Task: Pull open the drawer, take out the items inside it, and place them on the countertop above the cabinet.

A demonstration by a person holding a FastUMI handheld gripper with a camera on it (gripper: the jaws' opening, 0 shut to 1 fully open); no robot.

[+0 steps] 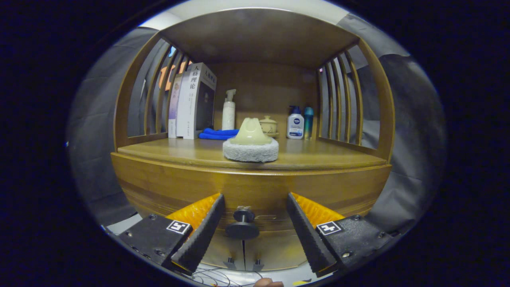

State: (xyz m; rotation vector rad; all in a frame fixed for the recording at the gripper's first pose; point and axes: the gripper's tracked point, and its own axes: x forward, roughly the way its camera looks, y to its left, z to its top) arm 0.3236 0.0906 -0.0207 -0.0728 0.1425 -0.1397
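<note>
In the claw view, your claw is wide open and holds nothing. The drawer looks shut, and its round knob sits right between the two fingers, a bit nearer the left one. The knob sticks out straight at you. A scrubber sits on the bench above, near the front edge. You cannot see inside the drawer. So this could be before you pull it open, or after the scrubber came out and it was pushed shut.

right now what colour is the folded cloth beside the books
Blue. The folded cloth shows best in the gripper view, on the countertop beyond the open gripper.
</note>
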